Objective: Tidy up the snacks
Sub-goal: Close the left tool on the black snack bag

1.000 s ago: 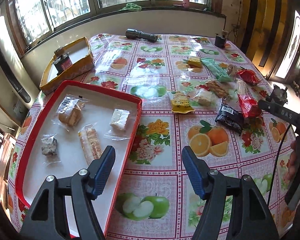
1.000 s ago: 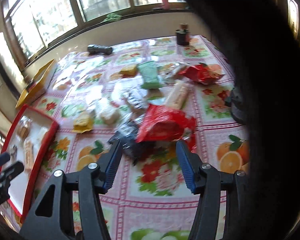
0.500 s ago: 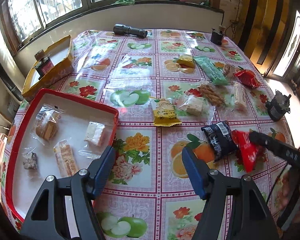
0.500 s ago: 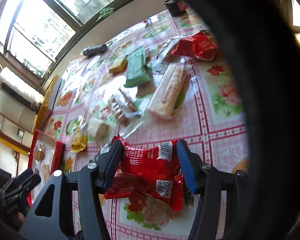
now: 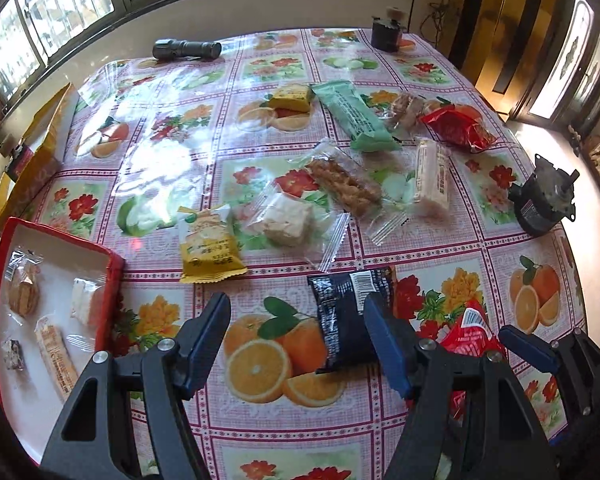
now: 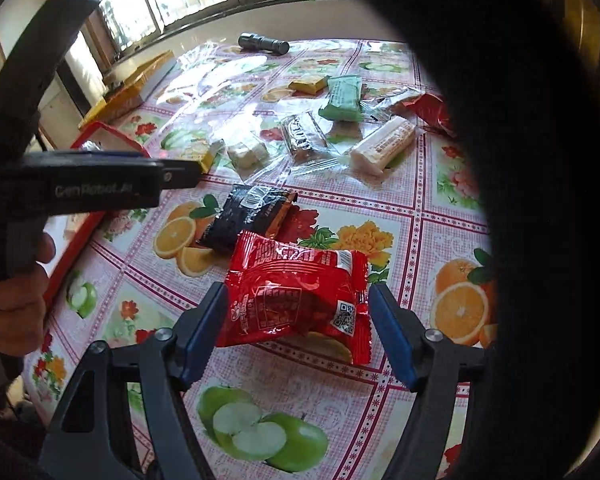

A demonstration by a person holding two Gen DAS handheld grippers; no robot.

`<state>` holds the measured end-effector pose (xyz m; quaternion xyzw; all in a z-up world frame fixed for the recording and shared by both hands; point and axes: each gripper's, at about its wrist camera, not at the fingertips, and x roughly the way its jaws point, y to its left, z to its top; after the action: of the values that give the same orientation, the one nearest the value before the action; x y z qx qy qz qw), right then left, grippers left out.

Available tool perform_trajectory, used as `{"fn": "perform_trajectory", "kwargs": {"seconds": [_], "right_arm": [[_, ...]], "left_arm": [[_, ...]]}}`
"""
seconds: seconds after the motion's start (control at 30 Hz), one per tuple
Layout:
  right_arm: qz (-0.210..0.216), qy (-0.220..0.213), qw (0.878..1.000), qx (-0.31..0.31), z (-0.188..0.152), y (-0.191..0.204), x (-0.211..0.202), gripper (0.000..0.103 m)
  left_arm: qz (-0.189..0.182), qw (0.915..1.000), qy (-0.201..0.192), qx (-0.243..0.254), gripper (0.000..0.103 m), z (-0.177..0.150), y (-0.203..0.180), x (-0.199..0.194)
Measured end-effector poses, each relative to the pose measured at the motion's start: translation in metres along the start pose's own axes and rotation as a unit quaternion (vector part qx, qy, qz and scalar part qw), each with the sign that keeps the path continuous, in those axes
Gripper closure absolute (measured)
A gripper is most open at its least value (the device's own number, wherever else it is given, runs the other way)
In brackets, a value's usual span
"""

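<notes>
right tool (image 6: 296, 320): jaws opening around the red snack pack (image 6: 300, 300), no squeeze yet; half a second ago it was narrower.
left tool (image 5: 300, 340): spread, empty, now over the black snack pack (image 5: 348, 316); it has left the red tray (image 5: 114, 272).
red pack: on the counter (image 5: 380, 420), between the right fingers.
task: early, four snacks trayed, most loose; both tools lining up picks.

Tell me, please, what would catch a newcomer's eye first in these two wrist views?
Probably the shiny red snack packet lying on the fruit-print tablecloth between the right gripper fingers, whose jaws are opening around it. Next, the black packet just ahead of the open left gripper. Then the red tray at the table's left edge, already holding a few wrapped snacks.
</notes>
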<state>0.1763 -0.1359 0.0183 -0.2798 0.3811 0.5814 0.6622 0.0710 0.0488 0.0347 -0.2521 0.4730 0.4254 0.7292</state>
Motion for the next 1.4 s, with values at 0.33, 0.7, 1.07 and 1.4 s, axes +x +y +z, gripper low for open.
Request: {"fn": "perform_trajectory", "kwargs": {"seconds": [0.33, 0.7, 1.07, 1.4], "right_arm": [[-0.039, 0.014, 0.999, -0.02, -0.004, 0.004, 0.024, 0.022], [-0.02, -0.022, 0.997, 0.066, -0.023, -0.01, 0.007, 0.032], [-0.034, -0.048, 0.994, 0.09, -0.031, -0.006, 0.0, 0.043], [-0.045, -0.059, 0.991, 0.108, -0.048, 0.009, -0.017, 0.046]], "left_arm": [[0.0, 0.9997, 0.021, -0.01, 0.034, 0.004, -0.013, 0.027], [-0.023, 0.9984, 0.037, -0.035, 0.041, -0.002, -0.028, 0.04], [-0.043, 0.9983, 0.031, -0.022, 0.058, -0.02, -0.014, 0.028], [-0.098, 0.9946, 0.029, -0.017, 0.058, -0.077, 0.022, -0.003]]}}
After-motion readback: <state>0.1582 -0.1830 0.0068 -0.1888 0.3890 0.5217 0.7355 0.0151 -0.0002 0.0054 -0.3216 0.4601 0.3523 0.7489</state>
